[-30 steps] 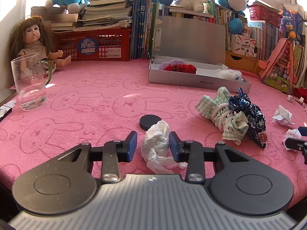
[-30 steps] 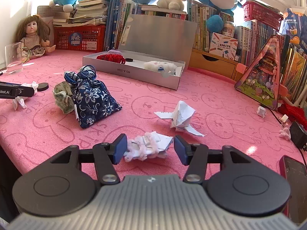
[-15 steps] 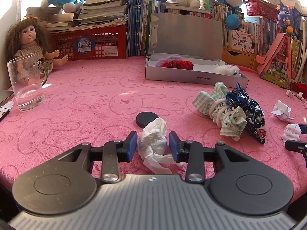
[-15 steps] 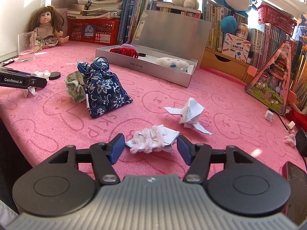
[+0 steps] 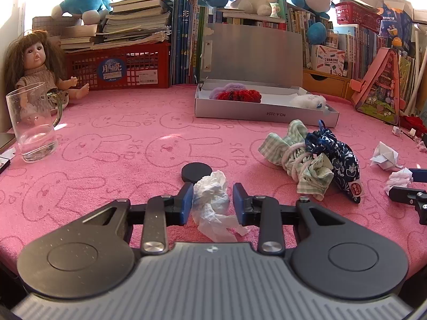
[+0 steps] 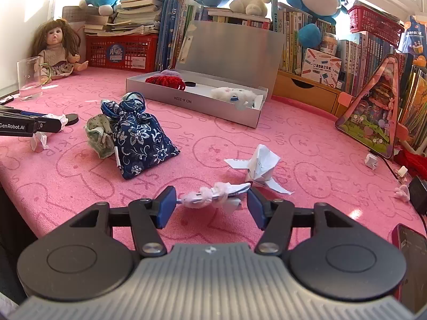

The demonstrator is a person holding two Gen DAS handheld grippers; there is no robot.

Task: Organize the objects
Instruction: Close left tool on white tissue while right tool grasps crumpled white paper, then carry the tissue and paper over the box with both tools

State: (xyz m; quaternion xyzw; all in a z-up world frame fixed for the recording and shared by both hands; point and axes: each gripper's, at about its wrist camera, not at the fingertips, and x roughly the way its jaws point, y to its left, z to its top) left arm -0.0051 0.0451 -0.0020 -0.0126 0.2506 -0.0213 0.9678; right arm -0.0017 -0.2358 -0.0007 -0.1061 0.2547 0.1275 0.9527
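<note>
My left gripper [image 5: 212, 200] is shut on a crumpled white tissue [image 5: 212, 196], held just above the pink cloth. A black round lid [image 5: 196, 172] lies right behind it. My right gripper [image 6: 211, 208] is open around a pink-white paper scrap [image 6: 213, 196], which lies between its pads without being squeezed. A folded white paper [image 6: 263, 164] lies just behind it. A blue floral pouch [image 6: 141, 138] and a green checked cloth [image 5: 296, 157] lie mid-table. An open grey box [image 5: 264, 112] holds red yarn and a white plush.
A glass mug [image 5: 32, 125] stands at the left with a doll [image 5: 34, 66] behind it. A red basket [image 5: 120, 66], books and plush toys line the back. A pink triangular case [image 6: 373, 114] and a phone [image 6: 408, 248] are at the right.
The right gripper's jaws have opened wider around the paper scrap and the view has shifted slightly. The left gripper still holds the tissue, with little movement.
</note>
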